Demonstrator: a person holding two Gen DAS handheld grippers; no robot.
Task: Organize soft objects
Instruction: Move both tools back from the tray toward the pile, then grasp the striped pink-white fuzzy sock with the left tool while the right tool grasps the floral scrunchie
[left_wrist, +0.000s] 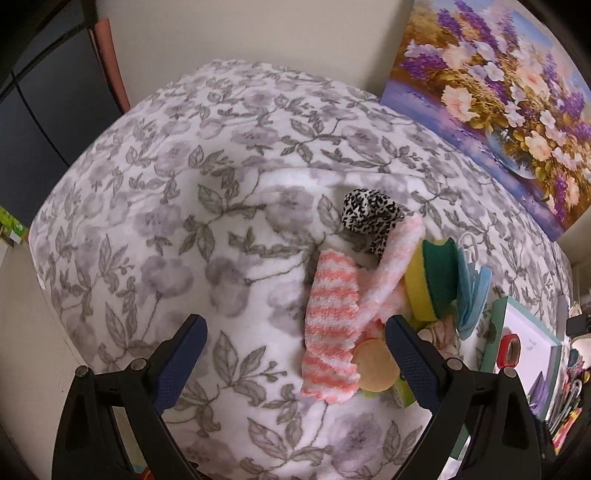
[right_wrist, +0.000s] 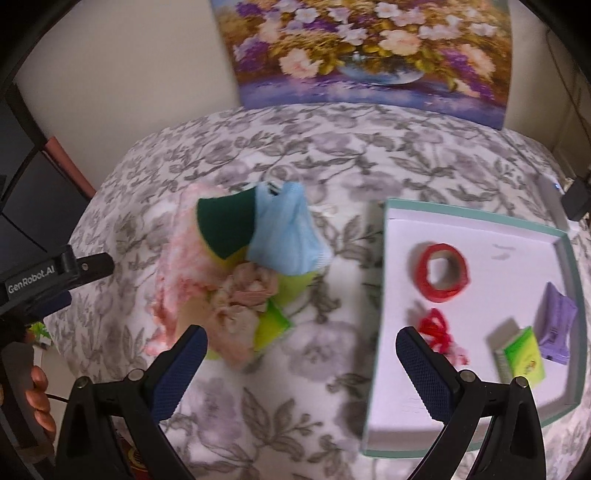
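Left wrist view looks down on a fleecy blanket (left_wrist: 229, 206) printed with grey flowers and leaves, where a heap of soft things lies toward its right side. The left gripper (left_wrist: 295, 354) hangs above the blanket with its blue, cross-hatched pads spread wide and nothing between them. Nearest its right finger lies a fuzzy sock striped coral and white (left_wrist: 330, 332), thick and nubbly, overlapping a flat round tan puff (left_wrist: 375, 365). A paler pink fuzzy sock (left_wrist: 395, 262) slants up beside it, and at its top end sits a bunched leopard-print scrunchie (left_wrist: 369, 218). Touching the pale sock on the right is a sponge (left_wrist: 432, 280), yellow foam with a dark green scouring face, and against that a pleated blue face mask (left_wrist: 474, 291).

Right wrist view is slightly blurred. The right gripper (right_wrist: 301, 362) is likewise open and empty, above the blanket between the heap and a shallow white box with a teal rim (right_wrist: 380, 295) at the blanket's right edge. A crumpled peach fabric flower (right_wrist: 240, 299) tops the heap's near side. Inside the box lie a red tape roll (right_wrist: 443, 273), a tangle of red string (right_wrist: 437, 328), a small green packet (right_wrist: 524, 358) and a purple sachet (right_wrist: 556, 321).
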